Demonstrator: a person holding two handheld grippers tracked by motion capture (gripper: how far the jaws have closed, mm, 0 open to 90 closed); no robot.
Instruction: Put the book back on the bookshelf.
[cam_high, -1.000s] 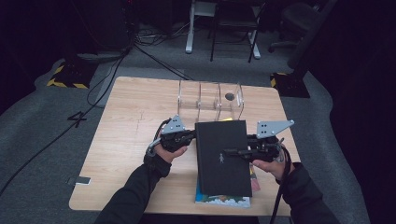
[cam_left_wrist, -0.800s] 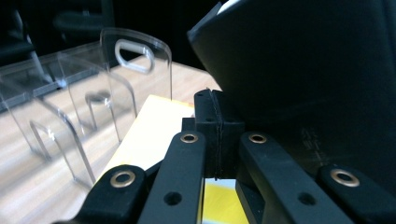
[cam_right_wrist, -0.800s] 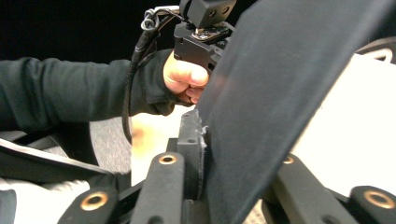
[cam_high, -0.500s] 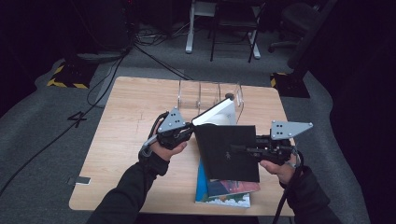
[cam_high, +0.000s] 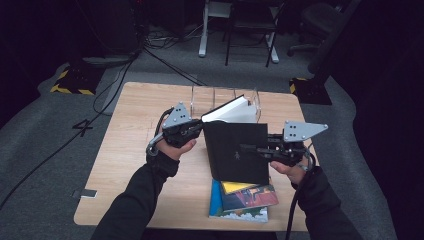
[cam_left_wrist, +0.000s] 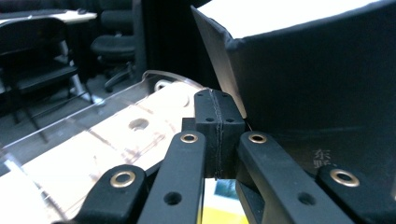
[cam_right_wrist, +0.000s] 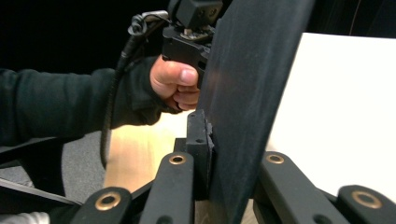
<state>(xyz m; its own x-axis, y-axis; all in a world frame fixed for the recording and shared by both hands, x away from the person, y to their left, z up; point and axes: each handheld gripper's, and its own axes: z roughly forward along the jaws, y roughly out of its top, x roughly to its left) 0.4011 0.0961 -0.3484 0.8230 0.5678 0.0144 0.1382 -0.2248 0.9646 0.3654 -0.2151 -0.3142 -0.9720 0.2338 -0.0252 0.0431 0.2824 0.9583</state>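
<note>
The table (cam_high: 135, 150) fills the middle of the high view, light wood, with dark floor around it. At its far edge, just above centre frame, stands a clear rack (cam_high: 210, 97) with upright dividers; the left gripper view shows its plastic walls at the lower left.

The black book (cam_high: 235, 152) sits at centre frame in the high view, raised off the table and half open, its front cover hanging toward the camera and its white pages (cam_high: 230, 111) tilted up behind, just before the rack. Beneath it, at lower centre, two colourful books (cam_high: 242, 202) lie stacked flat on the table.

The left gripper (cam_high: 196, 127) is left of centre, at the black book's upper left corner. In the left gripper view its jaws stand fully together, pads touching, pressed up against the book's edge; whether any cover is pinched between them I cannot tell. The right gripper (cam_high: 250, 149) comes in from the right of centre, reaching across the front cover. In the right gripper view its jaws are clamped on that cover, one pad on each face; they have just been closing on it. The left hand (cam_right_wrist: 180, 86) shows at upper centre there, wrapped round its gripper.
</note>
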